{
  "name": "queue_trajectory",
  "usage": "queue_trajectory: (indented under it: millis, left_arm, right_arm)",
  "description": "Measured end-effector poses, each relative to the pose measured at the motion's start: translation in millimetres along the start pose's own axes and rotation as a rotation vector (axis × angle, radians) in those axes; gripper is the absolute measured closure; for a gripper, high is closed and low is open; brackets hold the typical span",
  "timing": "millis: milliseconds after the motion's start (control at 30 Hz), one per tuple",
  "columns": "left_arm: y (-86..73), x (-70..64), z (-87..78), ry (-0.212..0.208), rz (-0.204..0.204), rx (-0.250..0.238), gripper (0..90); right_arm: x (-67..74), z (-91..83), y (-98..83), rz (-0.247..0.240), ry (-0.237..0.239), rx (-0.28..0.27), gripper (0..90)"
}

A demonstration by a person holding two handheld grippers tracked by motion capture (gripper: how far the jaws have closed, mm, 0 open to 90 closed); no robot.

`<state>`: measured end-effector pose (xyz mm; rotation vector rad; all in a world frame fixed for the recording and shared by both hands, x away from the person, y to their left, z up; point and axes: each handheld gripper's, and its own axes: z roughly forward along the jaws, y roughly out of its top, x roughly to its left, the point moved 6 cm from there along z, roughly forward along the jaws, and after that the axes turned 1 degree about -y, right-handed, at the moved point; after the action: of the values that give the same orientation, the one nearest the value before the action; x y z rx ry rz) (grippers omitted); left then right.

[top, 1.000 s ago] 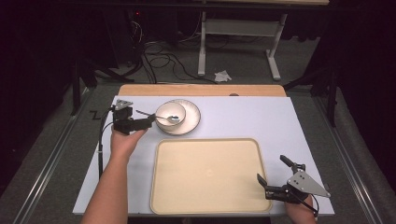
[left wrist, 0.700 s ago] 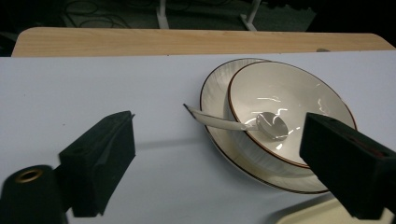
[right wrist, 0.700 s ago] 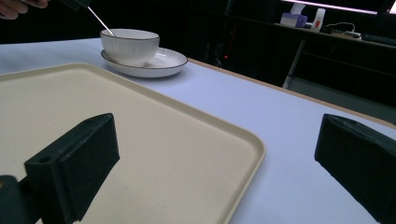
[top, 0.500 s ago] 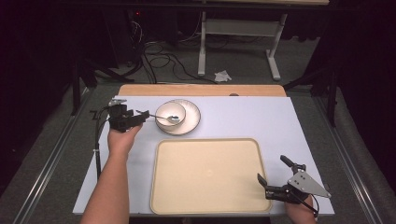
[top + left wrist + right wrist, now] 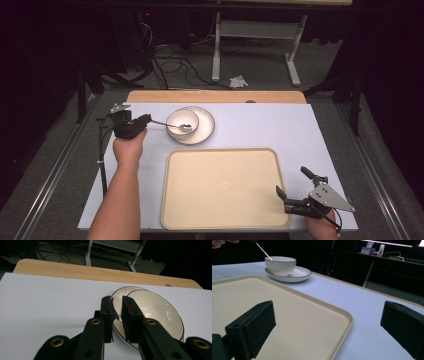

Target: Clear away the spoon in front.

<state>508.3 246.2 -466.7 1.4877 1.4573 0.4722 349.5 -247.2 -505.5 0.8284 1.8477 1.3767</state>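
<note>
Nearest the person, the right tool (image 5: pixel 295 197) rests at the near right corner of the tabletop (image 5: pixel 300 130), beside the right edge of the cream tray (image 5: pixel 222 187). Its jaws are spread wide with nothing between them, and in the right gripper view they frame the tray's (image 5: pixel 287 322) bare corner.

Beyond the tray, a white bowl (image 5: pixel 182 122) sits on a dark-rimmed plate (image 5: pixel 207 127), touching it. A spoon (image 5: pixel 172 124) lies with its head inside the bowl and its thin handle slanting up and out over the bowl's left rim.

The left tool (image 5: pixel 145 119) is at that handle's free end, just left of the plate. Its jaws have just been closing, with the spoon handle between them, and in the left gripper view they stand almost pressed together over the plate's (image 5: pixel 160 312) near rim; the handle itself is hard to make out there, so the pinch is probable rather than plain. In the right gripper view the handle (image 5: pixel 263 250) rises at a slant from the bowl (image 5: pixel 280 264).

The spoon's long axis runs left to right, in line with the left tool, which is far nearer to it. A lift would probably carry the head clear of the bowl's rim.
</note>
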Motion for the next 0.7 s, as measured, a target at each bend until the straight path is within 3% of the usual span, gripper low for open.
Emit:
queue_trajectory:
  millis: [67, 300, 533, 700]
  left_arm:
    - [0.2, -1.1, -1.6, -0.024, -0.012, -0.003, 84.6]
    - [2.4, -12.7, -9.2, -0.093, 0.006, -0.025, 89.4]
    - [2.3, -26.9, -17.0, -0.075, 0.094, -0.056, 90.0]
    - [4.4, -35.7, -23.1, -0.078, 0.118, -0.091, 90.0]
  right_arm:
    - [0.2, 0.0, 0.1, 0.000, 0.000, -0.001, 0.5]
    - [0.5, 0.3, -0.3, 0.002, -0.001, 0.005, 0.5]
    - [0.7, 0.4, 0.5, -0.009, 0.000, 0.000, 0.5]
    - [0.8, -0.4, 0.2, 0.002, -0.002, 0.004, 0.5]
